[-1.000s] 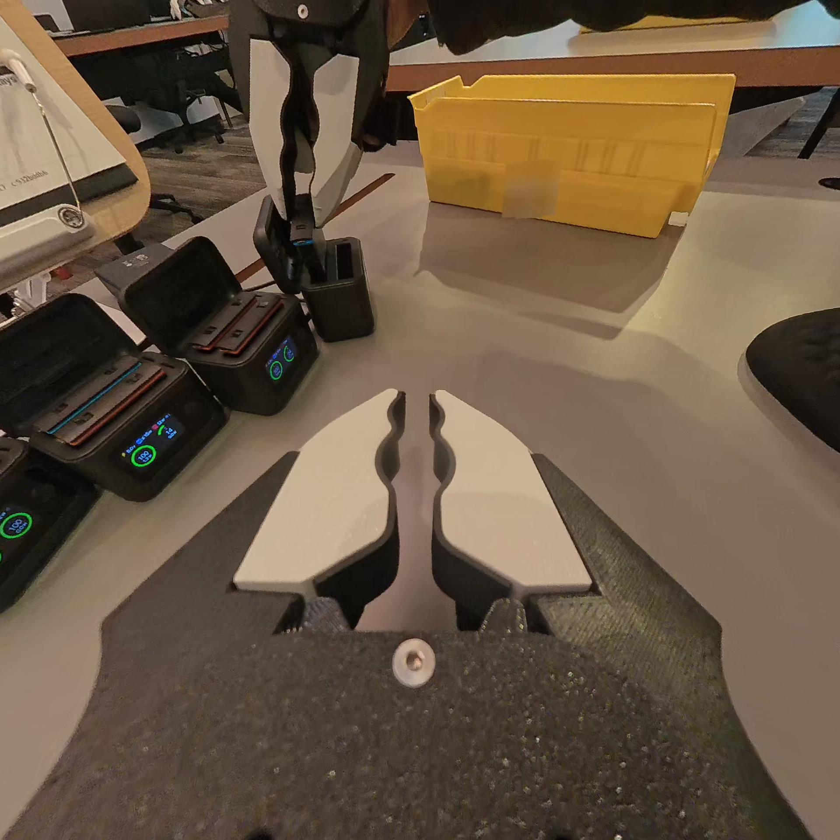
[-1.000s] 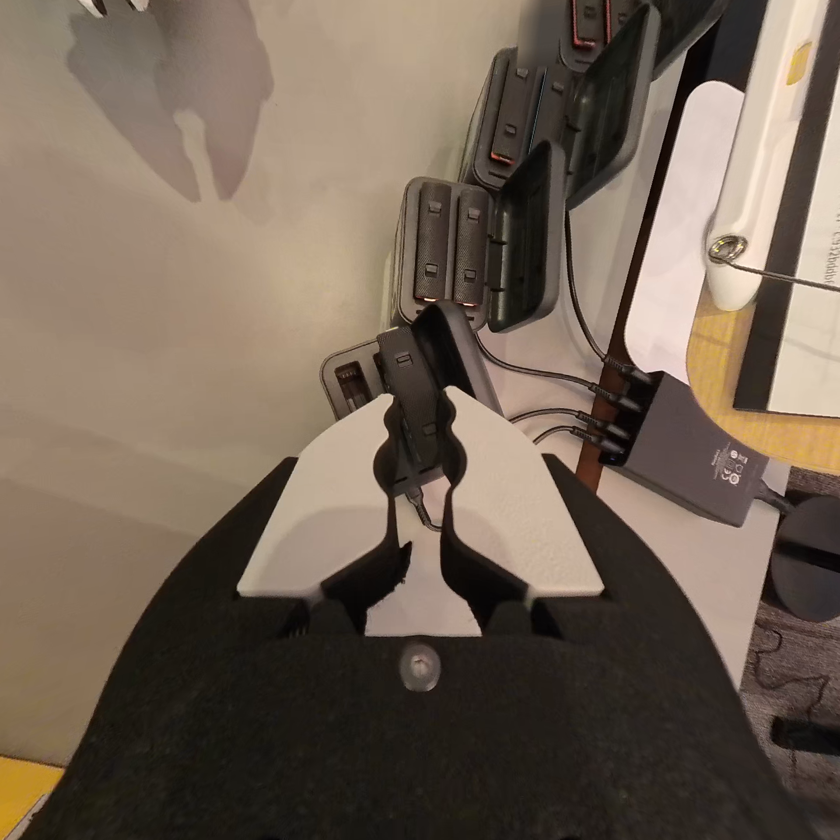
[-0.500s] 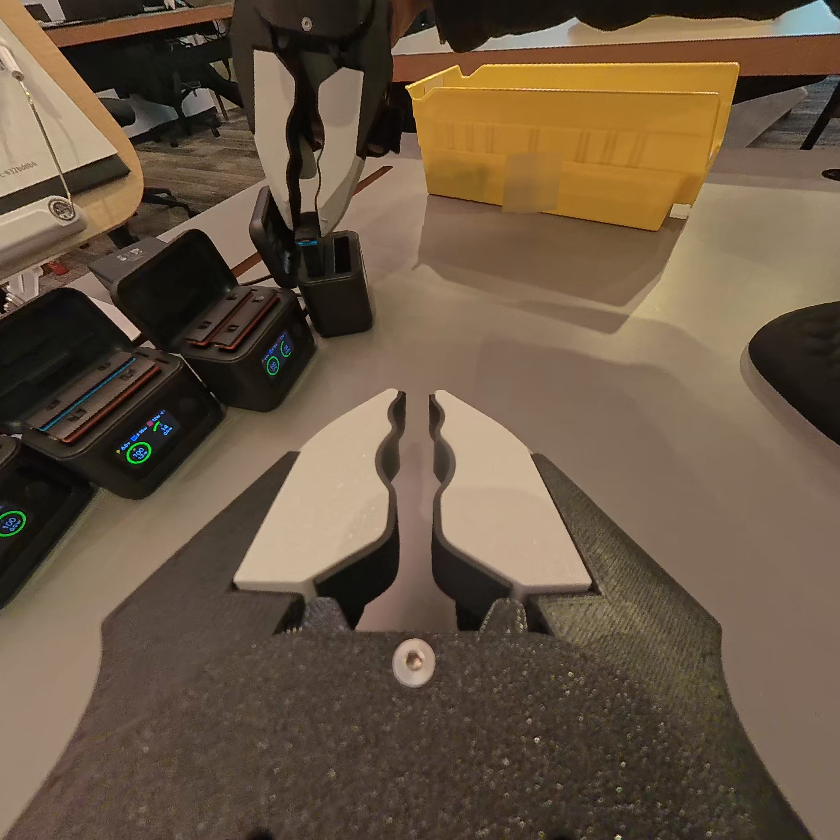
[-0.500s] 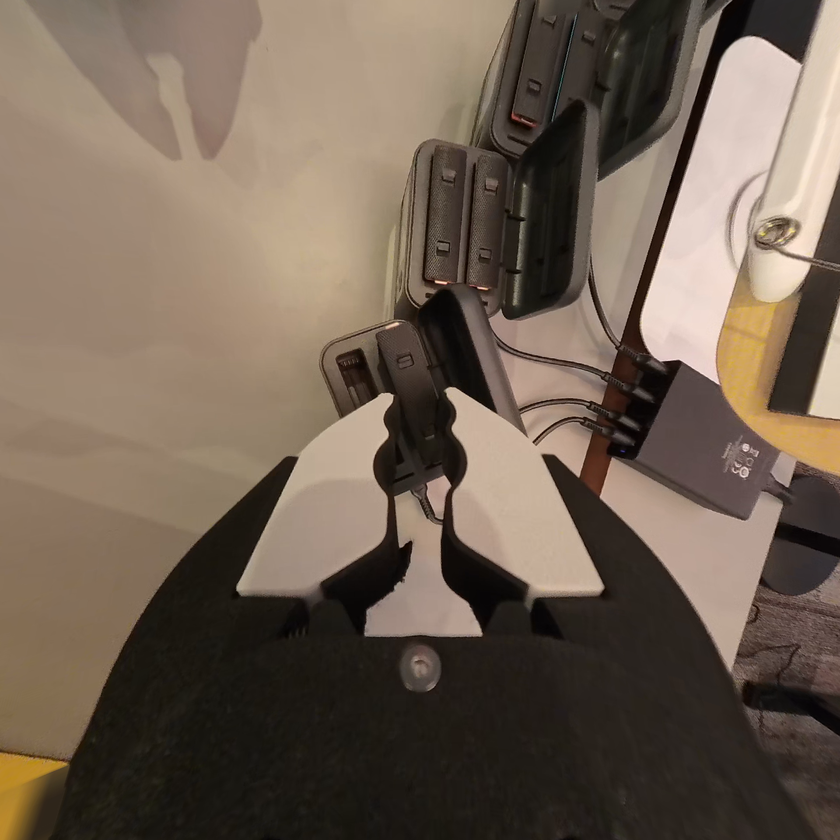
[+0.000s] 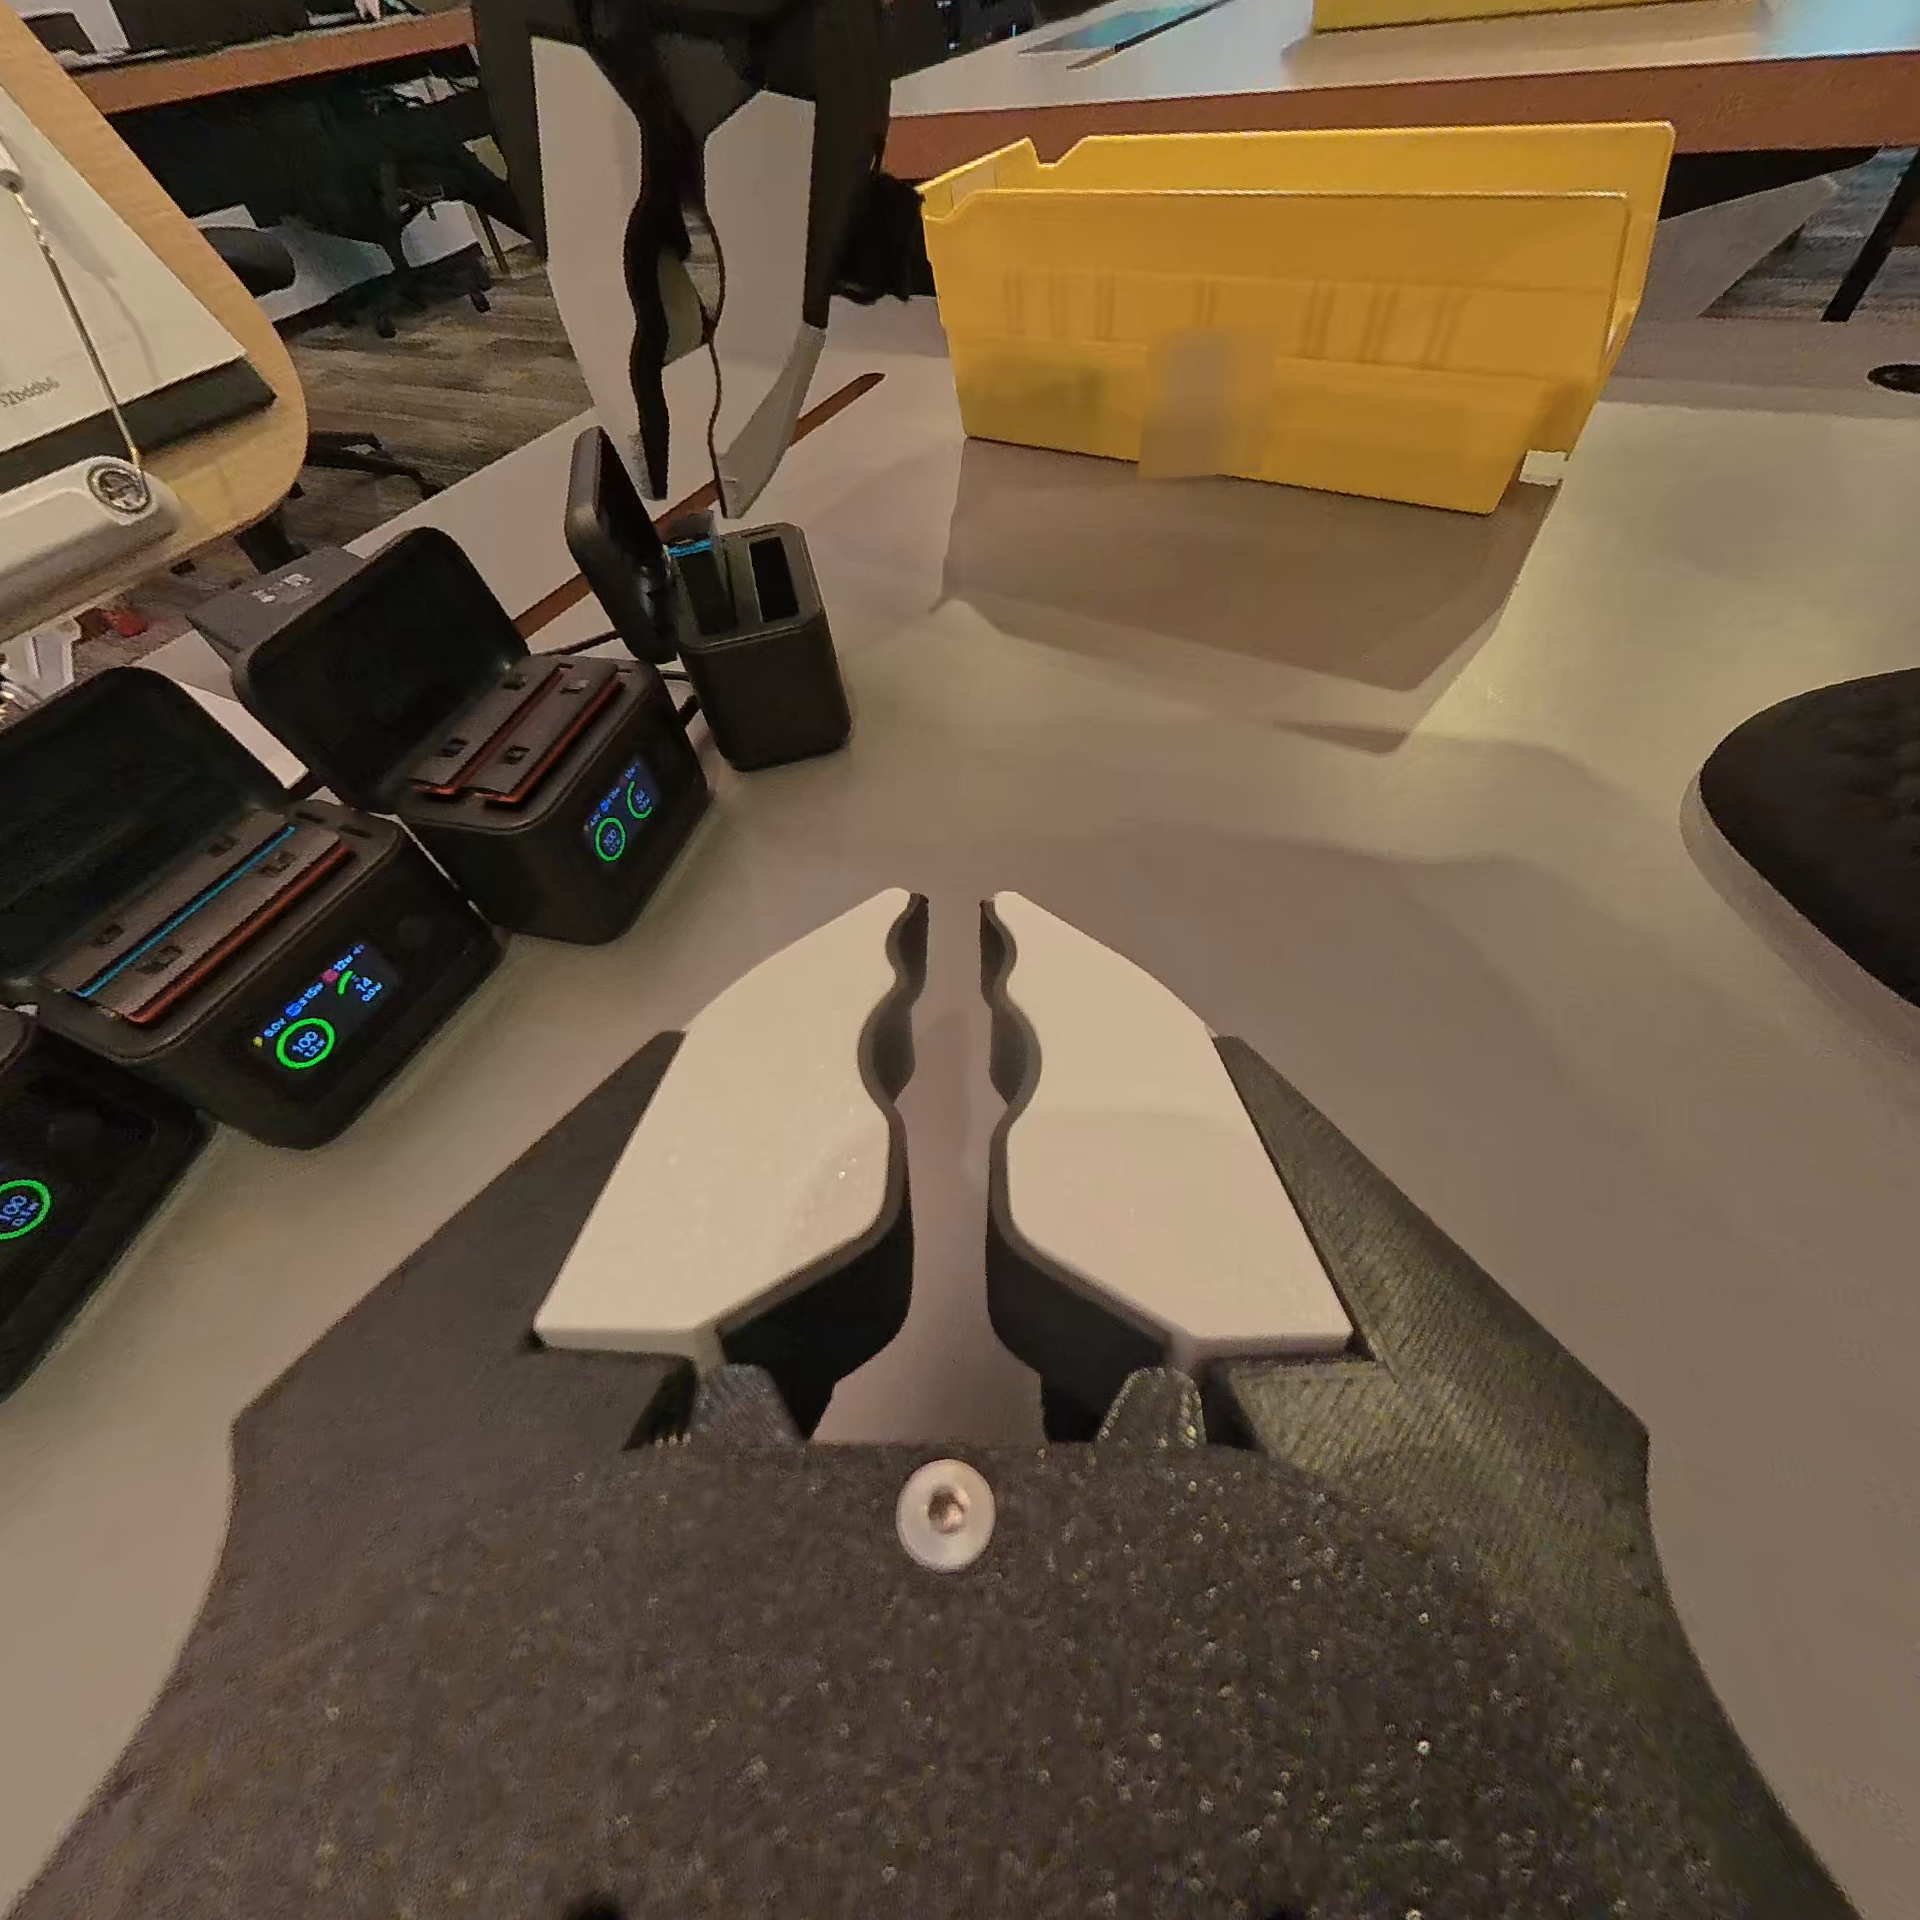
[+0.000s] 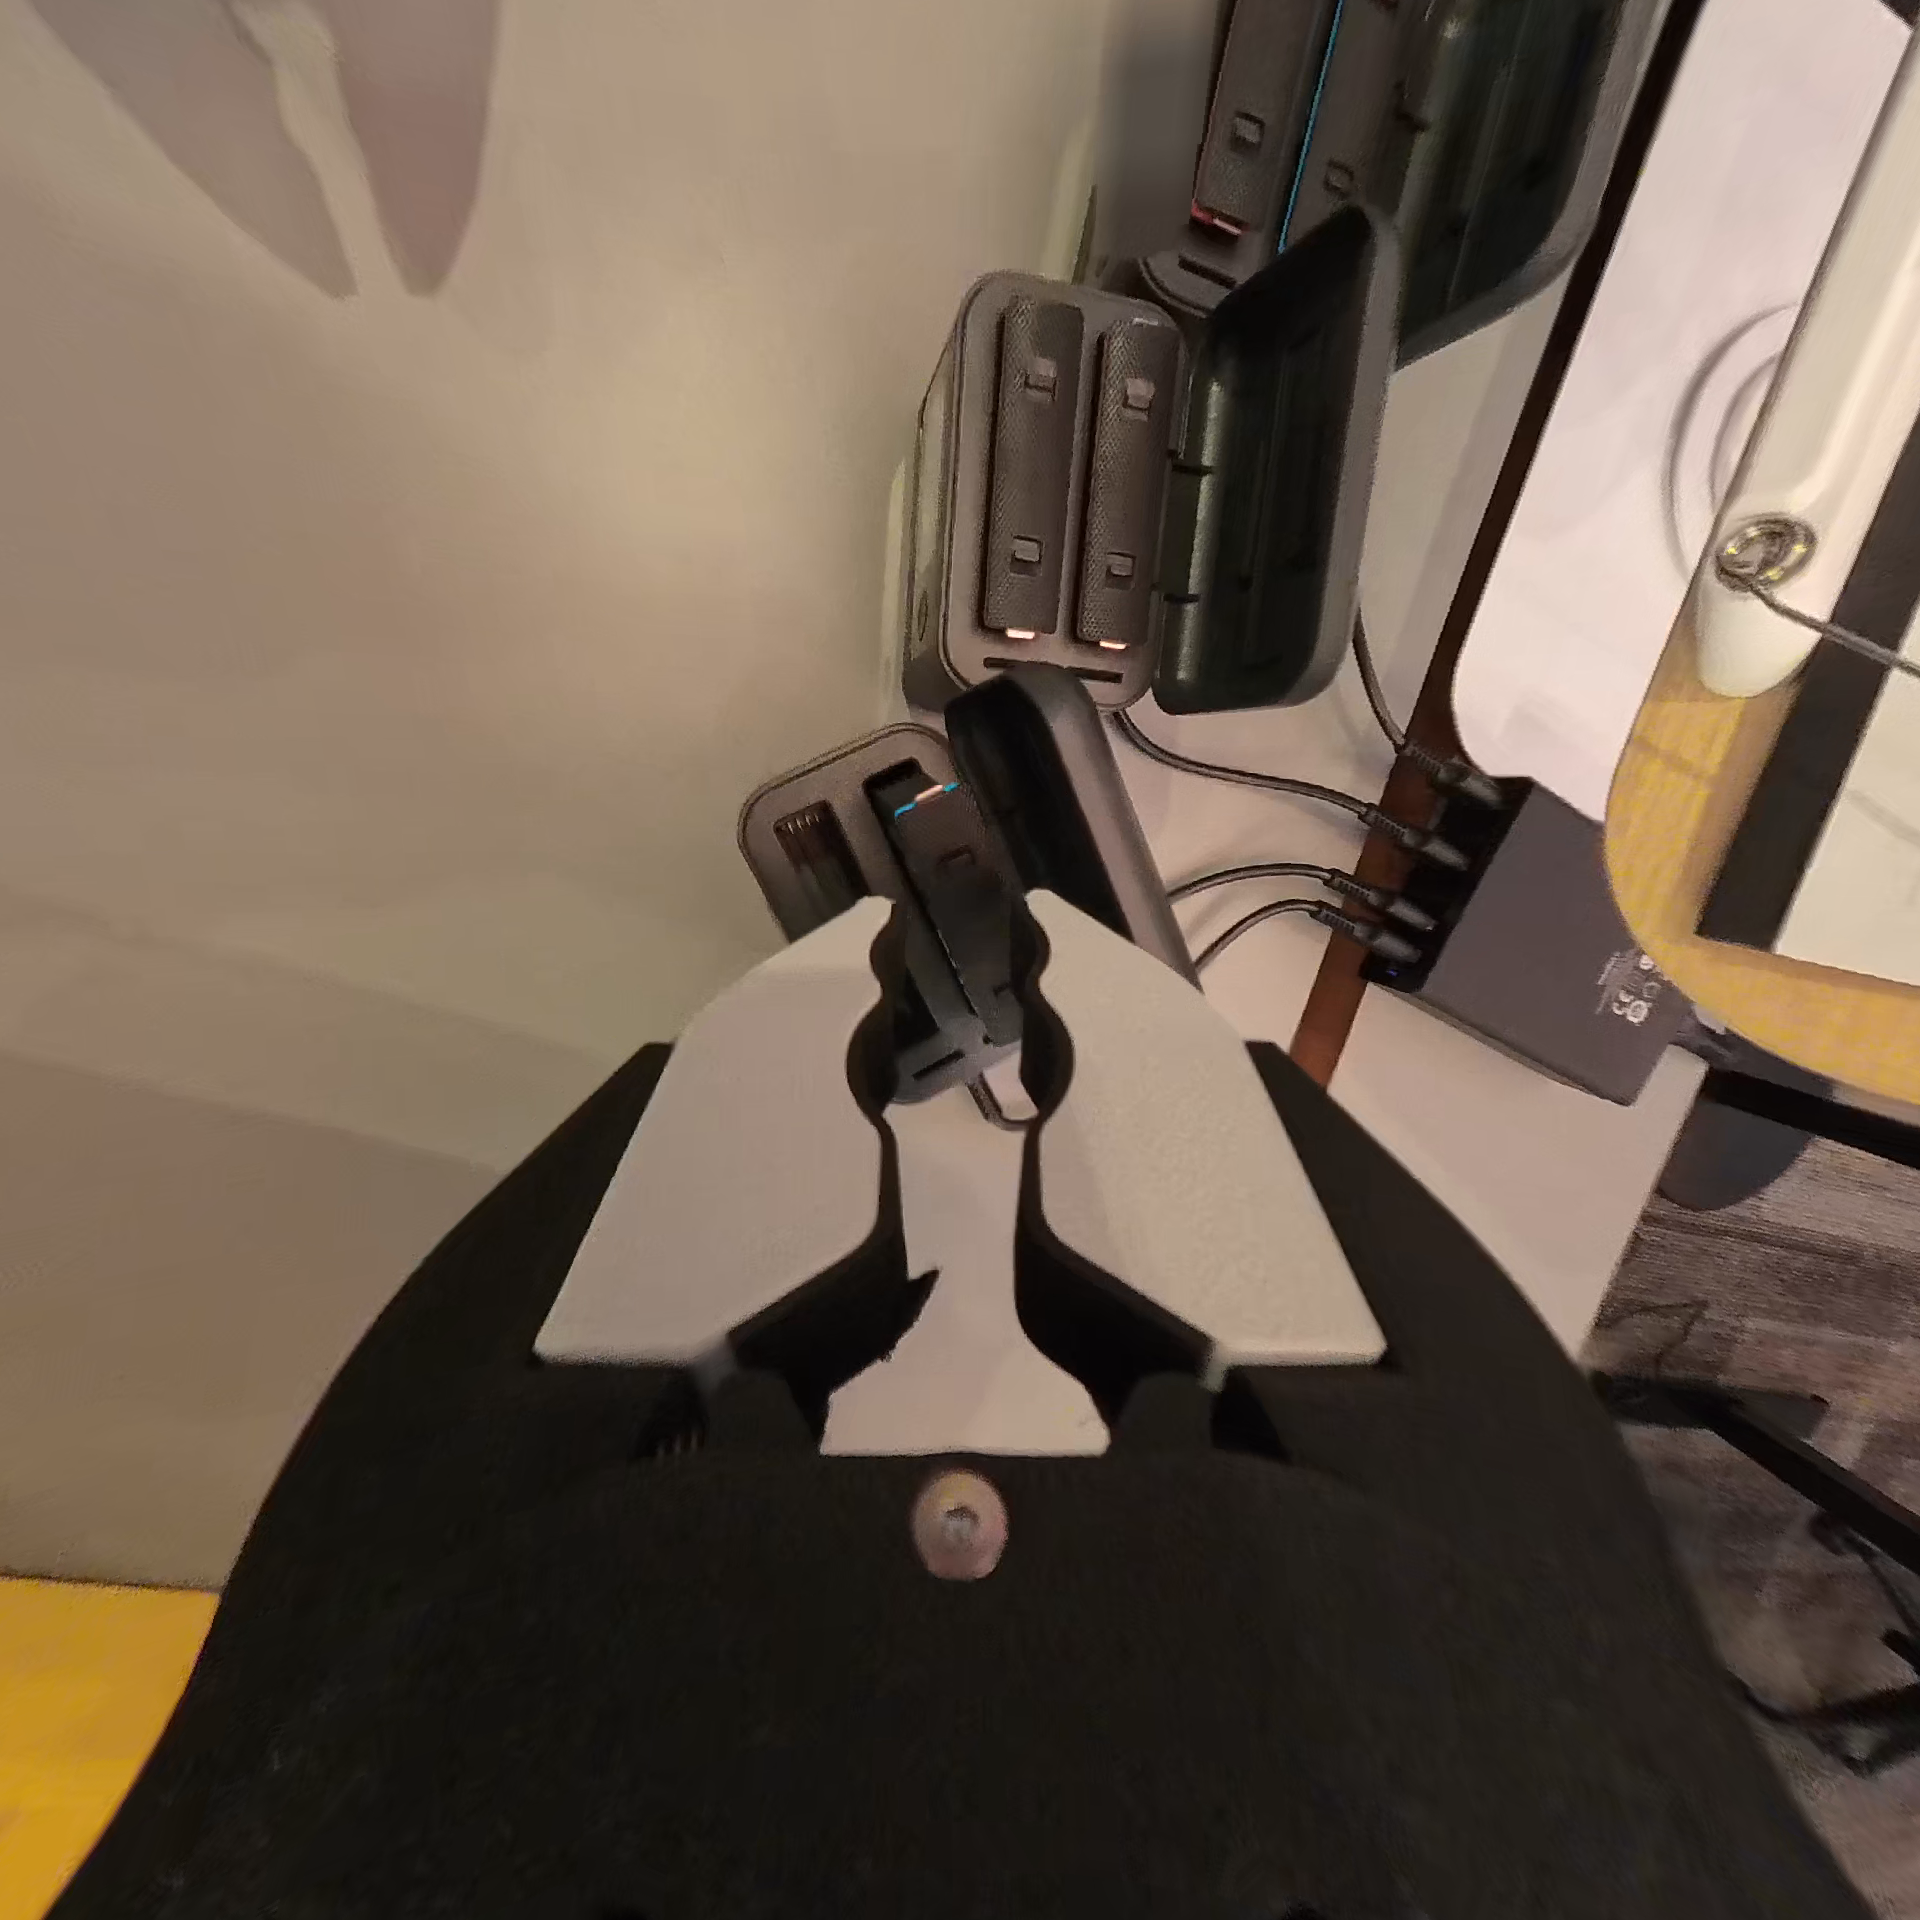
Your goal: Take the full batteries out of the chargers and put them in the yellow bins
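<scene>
My right gripper [image 6: 961,909] is shut on a black battery [image 6: 935,862] and holds it tilted above the small open charger [image 6: 805,831]. The battery's blue-striped far end sits at the mouth of its slot; the other slot is empty. In the left wrist view, the right gripper [image 5: 694,499] hangs over that charger [image 5: 769,675], with the blue stripe [image 5: 694,549] just below its tips. My left gripper [image 5: 951,909] is shut and empty, low over the grey table [image 5: 1247,831]. The yellow bin [image 5: 1278,343] stands at the back.
Three larger chargers with open lids and green displays line the left side [image 5: 540,821] [image 5: 239,997] [image 5: 62,1226]. One of them holds two batteries [image 6: 1060,499]. A power hub with cables [image 6: 1538,935] lies beside them. A black pad [image 5: 1829,831] is at the right. Across from one pair of fingers to the other is roughly 20 centimetres.
My right gripper has risen with the battery, drawing it up out of the small charger's slot. My left gripper has stayed shut, and its view has shifted only slightly.
</scene>
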Demonstrator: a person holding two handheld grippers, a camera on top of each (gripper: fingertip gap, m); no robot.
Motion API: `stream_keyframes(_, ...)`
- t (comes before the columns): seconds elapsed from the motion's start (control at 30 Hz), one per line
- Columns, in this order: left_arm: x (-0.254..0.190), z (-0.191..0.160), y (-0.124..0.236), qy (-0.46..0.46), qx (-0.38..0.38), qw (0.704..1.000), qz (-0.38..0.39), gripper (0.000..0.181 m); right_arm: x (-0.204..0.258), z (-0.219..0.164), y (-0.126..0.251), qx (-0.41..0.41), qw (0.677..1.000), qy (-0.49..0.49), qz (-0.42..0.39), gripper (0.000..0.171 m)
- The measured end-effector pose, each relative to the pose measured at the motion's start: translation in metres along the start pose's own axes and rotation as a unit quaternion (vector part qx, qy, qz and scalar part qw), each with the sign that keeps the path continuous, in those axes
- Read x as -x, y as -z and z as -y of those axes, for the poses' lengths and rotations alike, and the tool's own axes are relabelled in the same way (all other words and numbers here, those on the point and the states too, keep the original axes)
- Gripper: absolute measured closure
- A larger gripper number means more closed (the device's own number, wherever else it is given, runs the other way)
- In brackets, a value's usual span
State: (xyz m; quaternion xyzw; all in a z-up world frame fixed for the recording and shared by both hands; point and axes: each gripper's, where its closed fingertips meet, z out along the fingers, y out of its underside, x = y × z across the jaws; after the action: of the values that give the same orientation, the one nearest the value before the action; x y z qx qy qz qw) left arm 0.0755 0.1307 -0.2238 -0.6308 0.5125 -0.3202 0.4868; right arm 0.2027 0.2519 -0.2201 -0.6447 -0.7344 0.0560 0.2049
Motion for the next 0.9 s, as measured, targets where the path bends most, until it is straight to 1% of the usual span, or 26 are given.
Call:
stream_keyframes(0.27,-0.002,-0.001,-0.001,-0.002,0.004,1.000,-0.003,0.172,-0.002,-0.007,-0.007,0.082,0.995,0.048,-0.007,0.148)
stream_keyframes(0.33,-0.002,-0.001,-0.001,-0.005,0.004,1.000,-0.003,0.172,-0.004,-0.010,-0.012,0.105,0.992,0.070,-0.007,0.154)
stream_keyframes(0.4,-0.002,-0.001,0.000,-0.005,0.004,1.000,-0.002,0.172,-0.005,-0.010,-0.011,0.130,0.987,0.093,-0.003,0.156)
stream_keyframes(0.57,-0.002,-0.001,0.000,-0.004,0.004,1.000,-0.004,0.172,-0.009,-0.009,-0.001,0.231,0.959,0.165,-0.011,0.157)
stream_keyframes(0.67,-0.003,-0.001,0.000,-0.007,0.004,1.000,-0.005,0.172,-0.008,-0.009,-0.006,0.280,0.940,0.193,-0.012,0.157)
stream_keyframes(0.8,-0.004,0.001,0.001,-0.010,0.003,1.000,-0.005,0.172,-0.006,-0.010,-0.014,0.309,0.928,0.208,-0.012,0.157)
stream_keyframes(0.9,-0.004,0.001,0.002,-0.012,0.002,1.000,-0.004,0.172,-0.006,-0.012,-0.016,0.303,0.932,0.197,-0.011,0.156)
